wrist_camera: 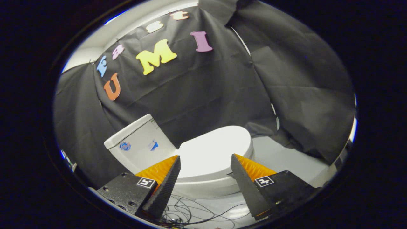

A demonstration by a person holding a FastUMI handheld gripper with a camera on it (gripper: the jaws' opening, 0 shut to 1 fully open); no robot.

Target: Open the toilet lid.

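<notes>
A white toilet stands ahead of me with its lid lying flat and closed over the bowl. Its white tank rises behind the lid, to the left, against the black cloth wall. My gripper is open, hanging above and in front of the toilet. The lid shows in the wide gap between the two black and orange fingers, well beyond their tips. Nothing is held between them.
The black cloth wall closes the space behind and on both sides of the toilet. A pale floor runs to the right of the bowl. Thin black cables lie tangled on the floor below my fingers.
</notes>
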